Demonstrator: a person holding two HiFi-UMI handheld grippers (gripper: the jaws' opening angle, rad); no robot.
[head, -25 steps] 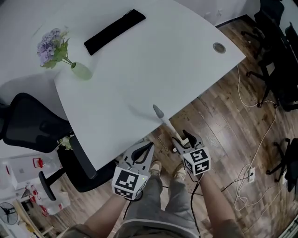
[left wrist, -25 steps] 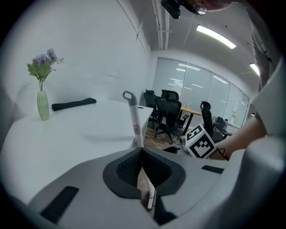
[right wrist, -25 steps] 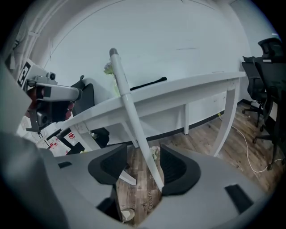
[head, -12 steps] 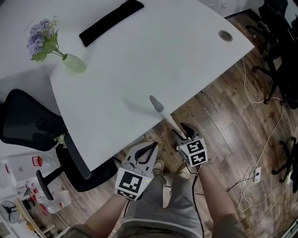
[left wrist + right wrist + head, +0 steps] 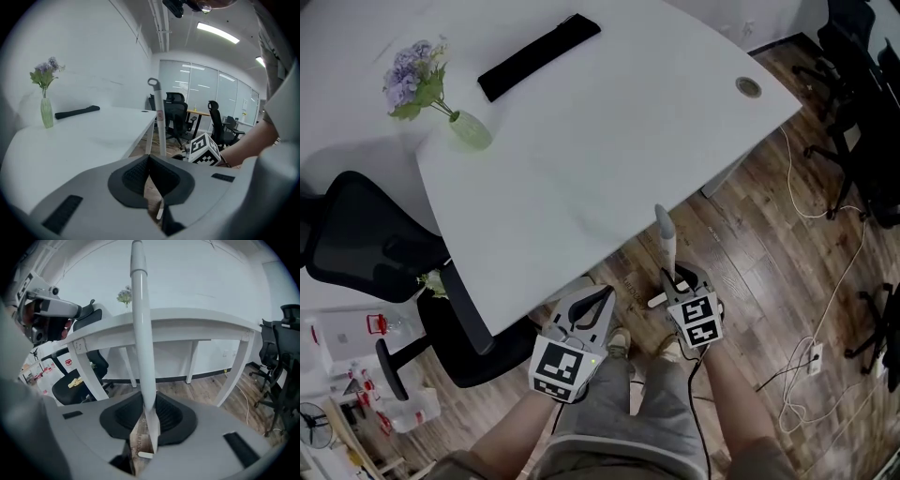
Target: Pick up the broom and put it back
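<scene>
Right now my right gripper [image 5: 674,281] is closing on the broom [image 5: 139,333]. The handle sits between the jaws, and both black pads look in contact with it low on the white shaft. The broom stands nearly upright with its grey tip up, just beside the curved front edge of the white table [image 5: 609,131]. I can't tell whether it touches the edge. Its lower end is hidden behind the gripper. My left gripper [image 5: 600,296] is closed with nothing in it, held beside the right one over the wood floor [image 5: 750,244]. On the table, well apart from the broom, are a vase of flowers [image 5: 467,129] and a black bar [image 5: 539,58]. A black office chair [image 5: 366,248] sits at the table's left side.
</scene>
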